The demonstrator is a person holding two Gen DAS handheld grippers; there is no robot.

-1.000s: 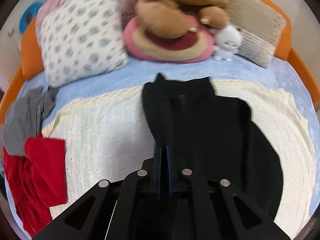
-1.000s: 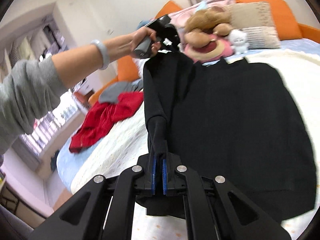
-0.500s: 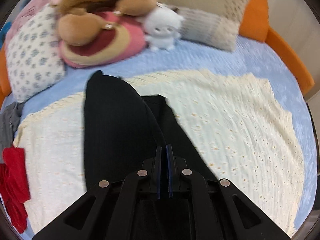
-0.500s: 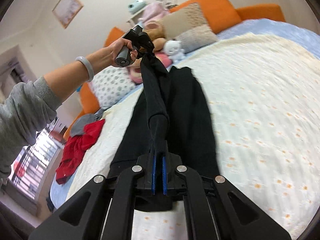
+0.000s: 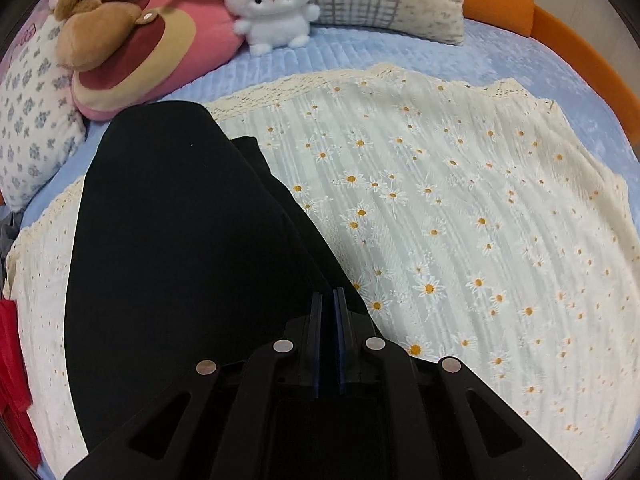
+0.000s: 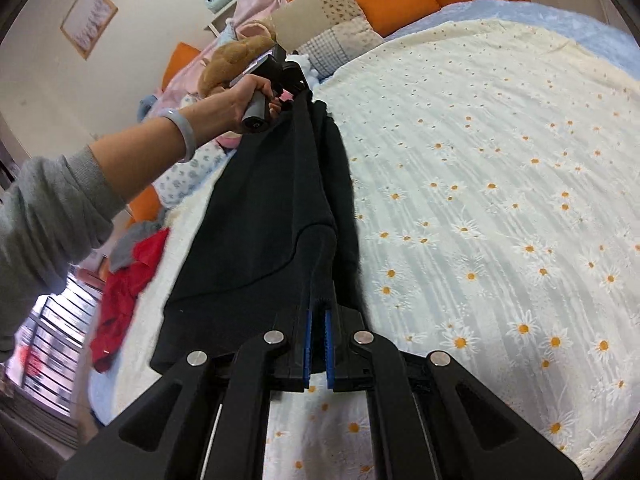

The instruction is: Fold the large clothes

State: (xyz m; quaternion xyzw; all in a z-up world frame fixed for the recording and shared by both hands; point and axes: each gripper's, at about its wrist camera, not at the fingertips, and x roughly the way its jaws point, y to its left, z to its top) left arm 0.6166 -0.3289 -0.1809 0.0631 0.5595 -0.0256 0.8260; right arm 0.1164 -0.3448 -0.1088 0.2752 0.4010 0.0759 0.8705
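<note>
Toward the left edge of the daisy blanket (image 5: 460, 208), the left gripper (image 5: 329, 300) pinches the folded black garment (image 5: 172, 240), while from the right wrist, the right gripper (image 6: 318, 314) clamps its near end.

Black garment (image 6: 264, 216): large, plain dark knit, no visible print, folded lengthwise into a long narrow band with one half doubled over the other, a curved layer edge showing across its near part. It runs lengthwise along the left part of the daisy-print cream blanket (image 6: 500, 168) on the bed, far end toward the pillows, near end by the right tongs (image 6: 318, 312). Both ends along one long edge are lifted off the blanket, pinched in the left tongs (image 6: 298, 94) and right tongs, with that edge stretched fairly taut between them; the rest drapes down flat onto the blanket.
</note>
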